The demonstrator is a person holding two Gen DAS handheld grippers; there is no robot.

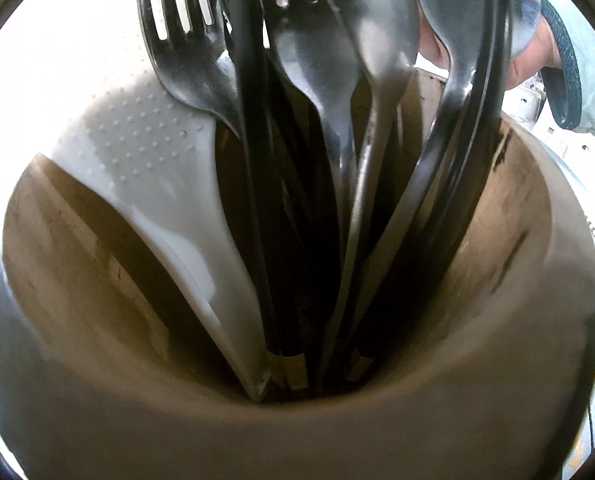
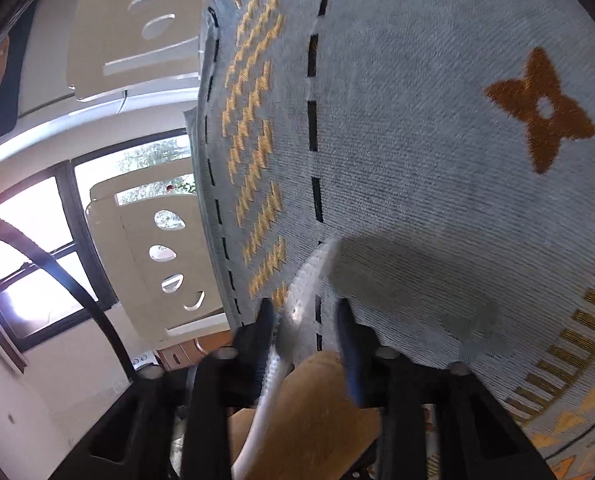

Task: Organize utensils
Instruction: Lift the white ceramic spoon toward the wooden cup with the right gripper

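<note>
The left wrist view looks straight down into a round beige utensil holder [image 1: 497, 320]. In it stand metal forks [image 1: 185, 40], metal spoons [image 1: 381, 28], black-handled utensils [image 1: 249, 120] and a white dimpled paddle [image 1: 149, 152]. My left gripper's fingers are out of sight. In the right wrist view my right gripper [image 2: 305, 316] is low over the tablecloth [image 2: 437, 120], jaws narrow. A pale utensil with a ridged edge [image 2: 301, 292] runs forward between the fingers, against the left pad. A tan wooden part [image 2: 317, 392] fills the gap further back. This view is blurred.
A person's hand and pale sleeve with a dark cuff [image 1: 565, 64] show behind the holder. The grey cloth bears an orange flower motif [image 2: 537, 112] and yellow zigzags. Two white chairs [image 2: 137, 20] [image 2: 165, 252] stand past the table edge, before a dark-framed window [image 2: 29, 240].
</note>
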